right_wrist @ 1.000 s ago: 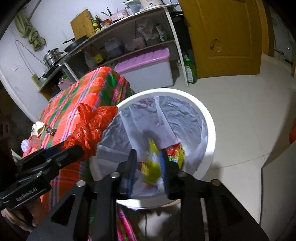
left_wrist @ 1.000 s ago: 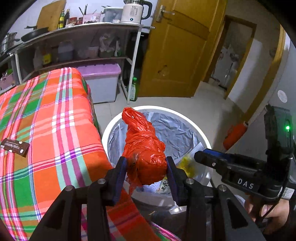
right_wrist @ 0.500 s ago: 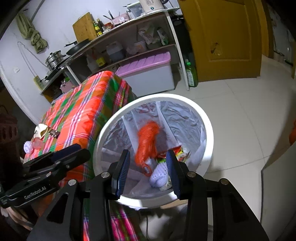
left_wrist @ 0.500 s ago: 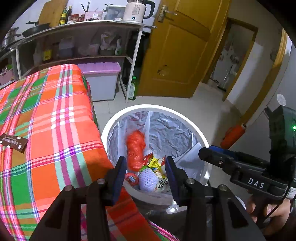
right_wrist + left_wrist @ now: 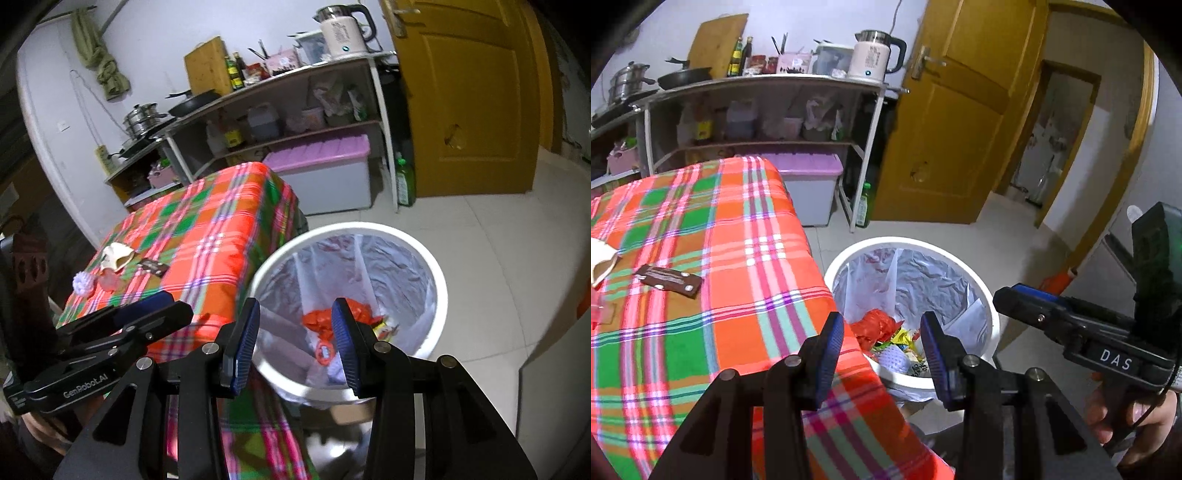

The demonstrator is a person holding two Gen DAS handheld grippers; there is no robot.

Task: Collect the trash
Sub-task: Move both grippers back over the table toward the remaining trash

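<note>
Right gripper (image 5: 1015, 297) reads "DAS"; left gripper (image 5: 162, 306), seemingly "GenRobot.AI".

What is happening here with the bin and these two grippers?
A person is clearing trash with a handheld gripper in each hand. The left gripper and the right gripper are both open and empty above the white trash bin; the right one's jaws have just been opening. A red plastic bag and some wrappers lie inside the bin. On the plaid tablecloth a brown wrapper and other small scraps remain.
</note>
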